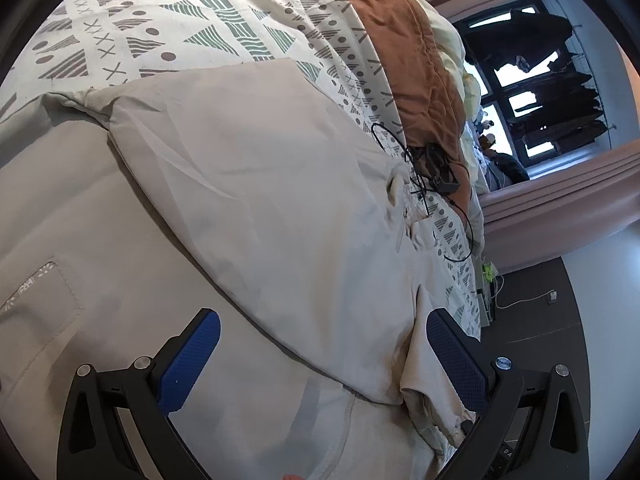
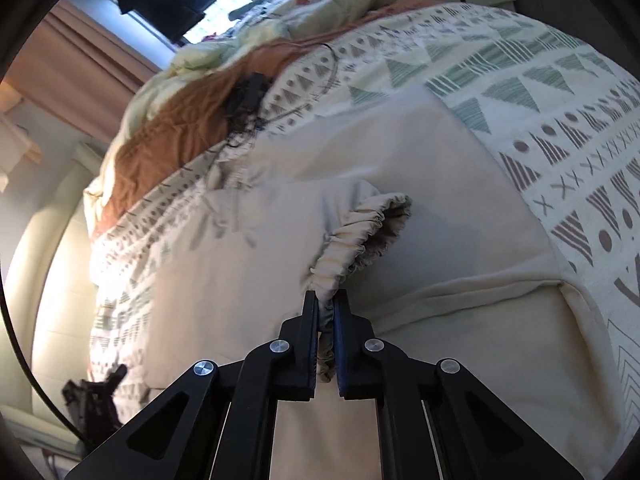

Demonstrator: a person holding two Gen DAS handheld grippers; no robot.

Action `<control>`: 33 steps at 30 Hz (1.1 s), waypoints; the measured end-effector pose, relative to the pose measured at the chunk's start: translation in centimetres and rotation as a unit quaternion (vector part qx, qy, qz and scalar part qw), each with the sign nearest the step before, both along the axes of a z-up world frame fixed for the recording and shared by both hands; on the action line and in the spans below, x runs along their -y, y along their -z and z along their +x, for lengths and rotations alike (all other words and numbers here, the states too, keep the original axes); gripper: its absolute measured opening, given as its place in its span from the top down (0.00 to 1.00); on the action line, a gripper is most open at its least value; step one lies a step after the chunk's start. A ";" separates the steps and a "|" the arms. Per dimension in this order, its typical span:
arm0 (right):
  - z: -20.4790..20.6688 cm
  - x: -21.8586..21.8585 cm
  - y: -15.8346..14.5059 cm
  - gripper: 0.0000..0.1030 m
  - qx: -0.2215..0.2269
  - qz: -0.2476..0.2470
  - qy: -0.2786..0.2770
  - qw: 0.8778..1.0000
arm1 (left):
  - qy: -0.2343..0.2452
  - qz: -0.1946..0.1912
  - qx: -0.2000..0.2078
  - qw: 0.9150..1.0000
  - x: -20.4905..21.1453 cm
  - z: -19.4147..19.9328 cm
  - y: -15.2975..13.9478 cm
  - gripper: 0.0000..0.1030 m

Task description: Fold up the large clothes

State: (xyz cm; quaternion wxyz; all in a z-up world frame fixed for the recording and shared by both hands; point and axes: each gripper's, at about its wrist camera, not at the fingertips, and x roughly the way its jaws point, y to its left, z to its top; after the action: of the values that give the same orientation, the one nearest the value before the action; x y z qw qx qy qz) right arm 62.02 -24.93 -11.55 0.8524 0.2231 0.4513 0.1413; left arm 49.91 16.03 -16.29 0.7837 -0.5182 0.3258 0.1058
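You won't find much to read here. On the left gripper [image 1: 322, 354], low at its right edge in the left wrist view, a dark strip [image 1: 507, 453] carries pale letters that look like "DA", though they are too small and cut off to be sure. The beige garment [image 1: 240, 200] has a sewn patch [image 1: 38, 292] with pale marks on it, but you can't make them out as letters. Nothing legible shows in the right wrist view.

Jacket [image 1: 280, 208] cut off at frame bottom; black gadget [image 2: 248, 94] on bedspread [image 2: 540, 92] motion-blurred, unidentifiable.
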 end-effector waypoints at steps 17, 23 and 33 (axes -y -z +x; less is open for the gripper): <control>-2.1 -17.2 -4.0 0.92 0.058 0.023 -0.135 0.989 | -0.075 0.011 -0.023 0.997 -4.5 -2.7 -0.2 0.00; -1.9 -21.0 -0.6 0.87 0.017 0.042 -0.162 0.986 | -0.093 -0.004 -0.030 0.995 -6.1 -3.1 0.6 0.00; -2.5 -17.2 3.2 0.37 0.003 0.068 -0.149 0.987 | -0.098 0.012 -0.049 0.994 -6.9 -3.0 0.8 0.00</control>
State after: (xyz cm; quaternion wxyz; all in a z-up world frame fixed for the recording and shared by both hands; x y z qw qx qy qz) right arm 59.57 -7.71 -14.72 0.8059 0.2109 0.4665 0.2974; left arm 46.89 22.96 -17.09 0.7587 -0.5325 0.3099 0.2115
